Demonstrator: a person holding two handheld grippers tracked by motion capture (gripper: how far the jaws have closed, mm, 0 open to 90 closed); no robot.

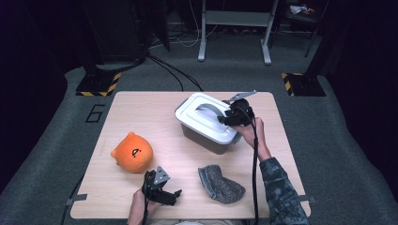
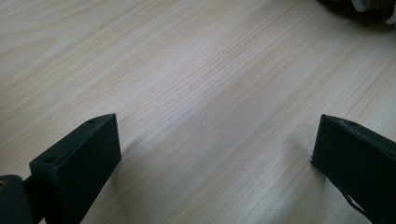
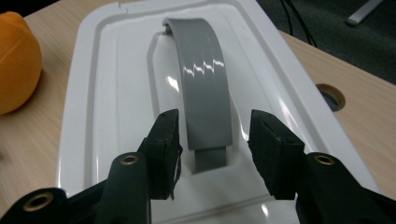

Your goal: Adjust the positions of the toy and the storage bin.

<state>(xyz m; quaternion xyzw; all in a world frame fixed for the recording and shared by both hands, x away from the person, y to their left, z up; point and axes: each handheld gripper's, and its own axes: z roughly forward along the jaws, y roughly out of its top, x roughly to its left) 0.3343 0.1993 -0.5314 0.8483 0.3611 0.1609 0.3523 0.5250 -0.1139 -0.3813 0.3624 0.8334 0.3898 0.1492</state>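
Note:
A grey storage box (image 1: 206, 138) with a white lid (image 1: 199, 115) stands at the table's middle right. Its grey handle (image 3: 203, 79) arches up from the lid (image 3: 107, 93). My right gripper (image 1: 228, 117) (image 3: 215, 140) sits over the near end of that handle, a jaw on each side with a small gap on both, so it is open. My left gripper (image 1: 171, 194) (image 2: 215, 144) rests at the table's front edge, jaws wide open over bare wood with nothing between them.
An orange plush toy (image 1: 133, 152) (image 3: 16, 60) lies at the front left of the wooden table (image 1: 150, 112). A grey knitted cloth (image 1: 220, 183) (image 2: 369, 5) lies at the front middle. A round cable hole (image 3: 331, 95) is in the tabletop beside the box. A metal stand (image 1: 234, 28) is on the floor beyond.

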